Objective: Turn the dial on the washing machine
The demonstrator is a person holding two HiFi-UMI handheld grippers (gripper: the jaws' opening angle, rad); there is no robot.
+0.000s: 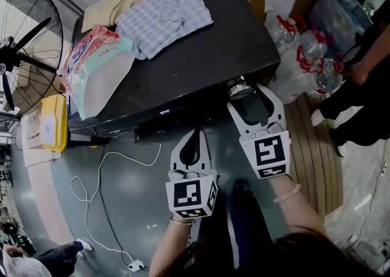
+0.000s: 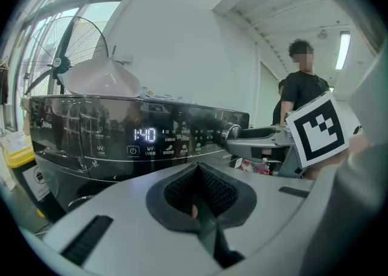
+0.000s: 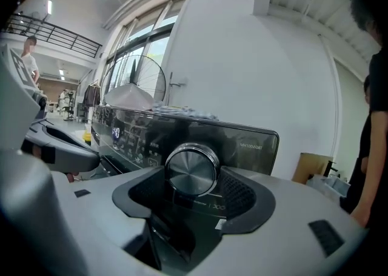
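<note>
At the right end of the washing machine's (image 1: 201,56) front panel: dial (image 3: 191,170) | progress: display lit; whether the dial has been turned cannot be told; grip and twist judged still to do | right hand-held gripper (image 1: 248,100): jaws wide apart around dial, not pressing it | left hand-held gripper (image 1: 195,133): jaws together, empty, below panel

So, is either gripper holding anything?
Nothing is held: the right gripper is open, jaws flanking the dial without pressing; the left gripper is shut, empty.

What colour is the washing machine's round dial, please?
The round metal dial is brushed silver, clearest in right gripper view.
</note>
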